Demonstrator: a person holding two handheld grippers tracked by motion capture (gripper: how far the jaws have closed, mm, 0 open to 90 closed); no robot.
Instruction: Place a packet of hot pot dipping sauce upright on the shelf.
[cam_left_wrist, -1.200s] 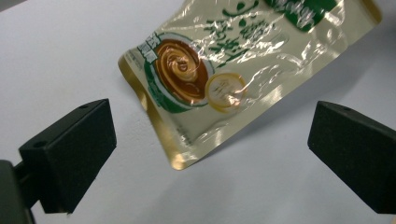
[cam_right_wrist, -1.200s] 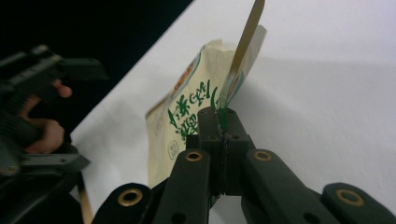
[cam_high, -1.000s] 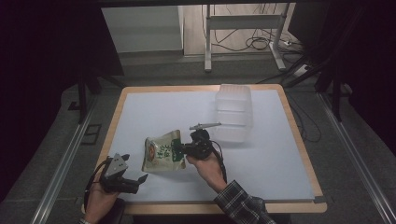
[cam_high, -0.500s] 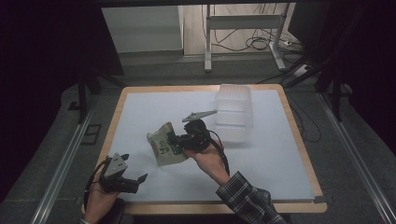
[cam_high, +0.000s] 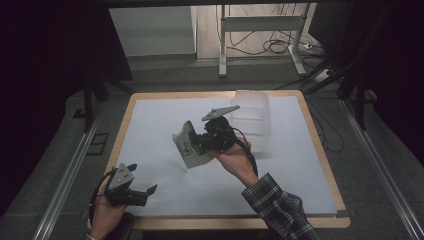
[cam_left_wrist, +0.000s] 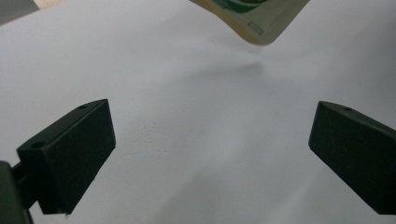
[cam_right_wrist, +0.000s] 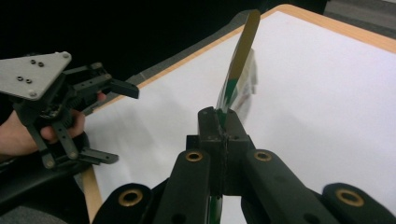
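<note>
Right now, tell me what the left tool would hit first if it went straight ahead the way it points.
Probably the white table top: the left tool, jaws open, looks down onto it. The pouch hangs farther ahead, above that line, though depth is hard to judge.

Right tool (cam_high: 196, 142) risen off the table (cam_high: 310, 150), green snack pouch (cam_high: 187, 146) lifted clear, now tilted on edge.

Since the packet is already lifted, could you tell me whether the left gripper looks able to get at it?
Probably yes: the left gripper has its jaws open, and bare table lies between it and the packet, held off the surface by the right gripper.
</note>
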